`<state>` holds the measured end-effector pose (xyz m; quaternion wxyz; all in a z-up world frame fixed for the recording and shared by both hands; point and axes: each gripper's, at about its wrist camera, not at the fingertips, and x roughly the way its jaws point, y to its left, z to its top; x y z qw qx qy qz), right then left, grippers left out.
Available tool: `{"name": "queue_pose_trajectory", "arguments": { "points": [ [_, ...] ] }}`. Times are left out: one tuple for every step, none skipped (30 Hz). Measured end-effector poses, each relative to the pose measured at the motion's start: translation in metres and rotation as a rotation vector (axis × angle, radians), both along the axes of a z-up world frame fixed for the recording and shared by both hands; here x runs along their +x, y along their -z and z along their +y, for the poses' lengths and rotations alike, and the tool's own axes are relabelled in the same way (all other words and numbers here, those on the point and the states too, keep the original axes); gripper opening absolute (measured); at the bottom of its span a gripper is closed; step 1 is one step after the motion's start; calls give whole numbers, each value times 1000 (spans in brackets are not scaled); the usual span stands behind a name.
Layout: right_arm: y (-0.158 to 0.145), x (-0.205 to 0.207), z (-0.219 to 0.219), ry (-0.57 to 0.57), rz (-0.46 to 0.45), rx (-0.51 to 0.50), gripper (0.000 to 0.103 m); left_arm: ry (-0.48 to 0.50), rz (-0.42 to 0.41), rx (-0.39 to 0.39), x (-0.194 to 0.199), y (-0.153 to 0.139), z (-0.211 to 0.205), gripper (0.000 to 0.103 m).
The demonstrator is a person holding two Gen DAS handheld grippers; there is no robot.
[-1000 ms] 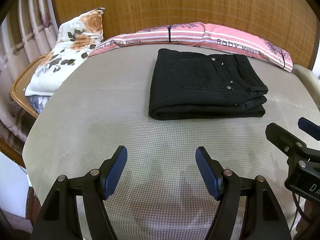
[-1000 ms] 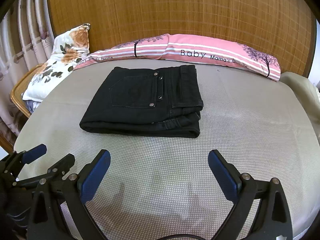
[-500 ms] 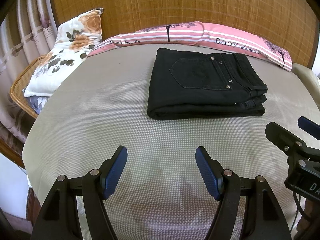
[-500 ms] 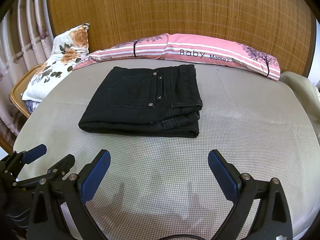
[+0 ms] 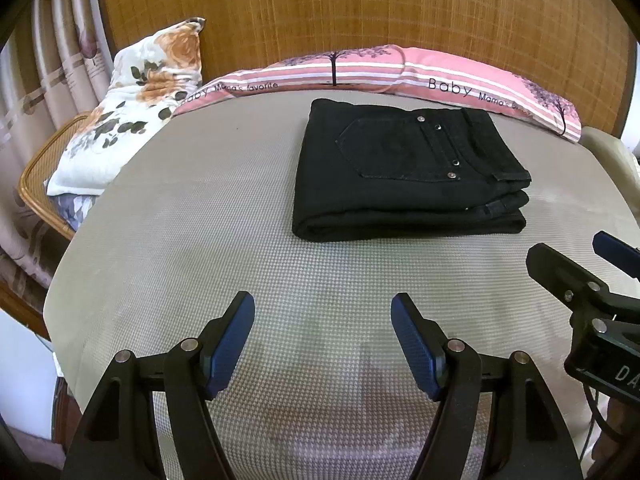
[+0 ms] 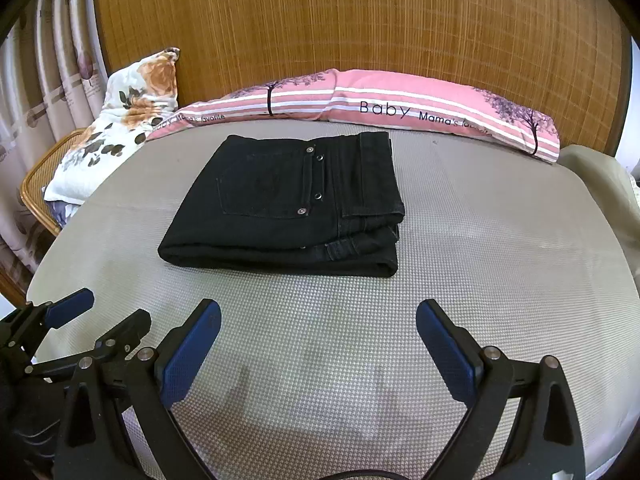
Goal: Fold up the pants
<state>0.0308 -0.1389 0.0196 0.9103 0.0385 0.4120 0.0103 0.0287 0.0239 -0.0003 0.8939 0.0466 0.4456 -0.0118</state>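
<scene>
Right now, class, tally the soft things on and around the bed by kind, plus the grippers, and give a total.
Folded black pants: 1
Pink striped long pillow: 1
Floral pillow: 1
Grippers: 2, left gripper and right gripper, both open and empty
Total: 5

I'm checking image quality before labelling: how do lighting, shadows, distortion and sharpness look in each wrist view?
Left wrist view: even daylight, sharp throughout, black pants lose fold detail in their darkness, faint shadows under the left gripper, fisheye bends the bed edge, dark vignette corners. Right wrist view: the same, soft shadows below the right gripper, bright patch at far right.
</scene>
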Motion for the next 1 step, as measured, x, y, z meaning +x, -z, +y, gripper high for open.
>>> {"name": "queue_pose_trajectory", "arguments": {
  "points": [
    [0, 0, 0, 0, 1, 0, 97, 1, 1, -1, 0, 0, 0, 71]
  ]
}}
